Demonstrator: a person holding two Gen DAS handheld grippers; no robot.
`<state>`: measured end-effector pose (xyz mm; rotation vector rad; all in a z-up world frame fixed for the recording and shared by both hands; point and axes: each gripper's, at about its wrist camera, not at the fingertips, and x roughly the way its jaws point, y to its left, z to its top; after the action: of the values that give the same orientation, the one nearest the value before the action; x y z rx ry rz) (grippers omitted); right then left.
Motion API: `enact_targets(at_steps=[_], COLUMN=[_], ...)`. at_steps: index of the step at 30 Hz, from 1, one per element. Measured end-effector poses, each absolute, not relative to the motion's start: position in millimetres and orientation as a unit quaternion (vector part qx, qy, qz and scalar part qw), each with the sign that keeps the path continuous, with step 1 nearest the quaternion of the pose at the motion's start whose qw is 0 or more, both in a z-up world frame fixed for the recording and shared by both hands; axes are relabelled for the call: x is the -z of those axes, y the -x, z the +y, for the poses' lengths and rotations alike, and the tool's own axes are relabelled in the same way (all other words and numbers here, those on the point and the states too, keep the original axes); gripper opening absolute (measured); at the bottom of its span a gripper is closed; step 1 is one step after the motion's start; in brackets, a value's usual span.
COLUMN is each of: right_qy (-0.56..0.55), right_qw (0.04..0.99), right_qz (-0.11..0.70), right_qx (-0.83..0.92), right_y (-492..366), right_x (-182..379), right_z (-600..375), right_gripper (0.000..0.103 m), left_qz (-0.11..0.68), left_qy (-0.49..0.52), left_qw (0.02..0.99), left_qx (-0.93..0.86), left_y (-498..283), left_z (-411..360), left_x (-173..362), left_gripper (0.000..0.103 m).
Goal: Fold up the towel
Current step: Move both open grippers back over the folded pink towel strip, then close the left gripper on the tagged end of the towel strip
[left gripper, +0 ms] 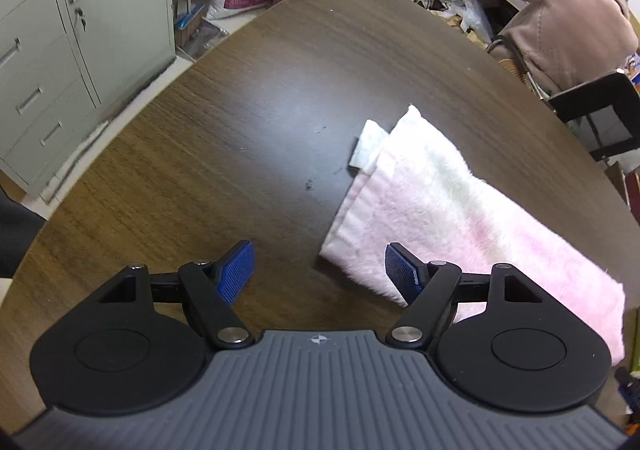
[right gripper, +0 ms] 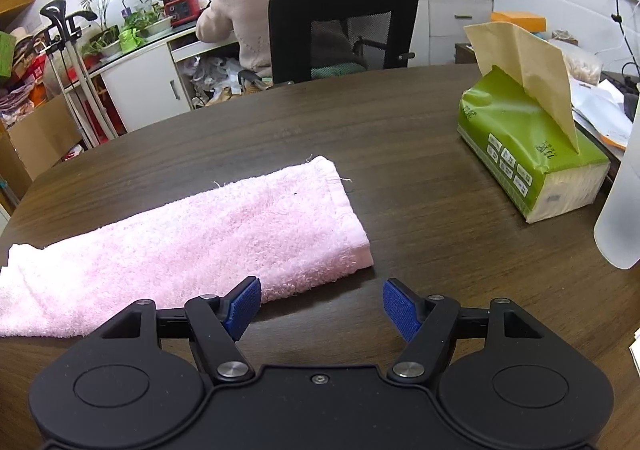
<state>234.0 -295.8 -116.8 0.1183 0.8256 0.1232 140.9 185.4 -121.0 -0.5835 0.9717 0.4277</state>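
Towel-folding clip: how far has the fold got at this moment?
Done: the pink towel lies on the dark table as a long strip, apparently folded once. In hand: nothing; the left gripper and right gripper are open near its opposite ends. Left: probably bringing one end over the other.

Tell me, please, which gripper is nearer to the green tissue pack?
Right. The right gripper sits at the towel's end, the tissue pack ahead to its right. The left gripper is at the towel's opposite end.
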Motion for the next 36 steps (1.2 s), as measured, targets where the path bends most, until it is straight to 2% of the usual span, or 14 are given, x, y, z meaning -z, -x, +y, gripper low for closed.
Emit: enact_targets(at_steps=[20, 22, 26, 30, 36], right_qy=[-0.046, -0.047, -0.048, -0.046, -0.046], right_qw=[0.911, 0.911, 0.911, 0.912, 0.912], right_qz=[0.406, 0.407, 0.405, 0.404, 0.404], right_qx=[-0.056, -0.057, -0.059, -0.062, -0.061], right_y=[-236, -236, -237, -238, -238], right_x=[118, 118, 118, 116, 115], right_z=[-295, -295, -295, -293, -293], right_gripper=[0.066, 0.066, 0.066, 0.066, 0.066], left_qz=[0.445, 0.451, 0.455, 0.467, 0.465], left_qy=[0.336, 0.321, 0.312, 0.298, 0.301], left_qw=[0.809, 0.812, 0.811, 0.809, 0.809], left_qx=[-0.187, -0.189, -0.196, -0.196, -0.197], left_y=[-165, -166, -168, -173, -171], left_z=[174, 171, 172, 173, 172], left_x=[124, 124, 123, 122, 123], left_gripper=[0.072, 0.064, 0.041, 0.025, 0.011])
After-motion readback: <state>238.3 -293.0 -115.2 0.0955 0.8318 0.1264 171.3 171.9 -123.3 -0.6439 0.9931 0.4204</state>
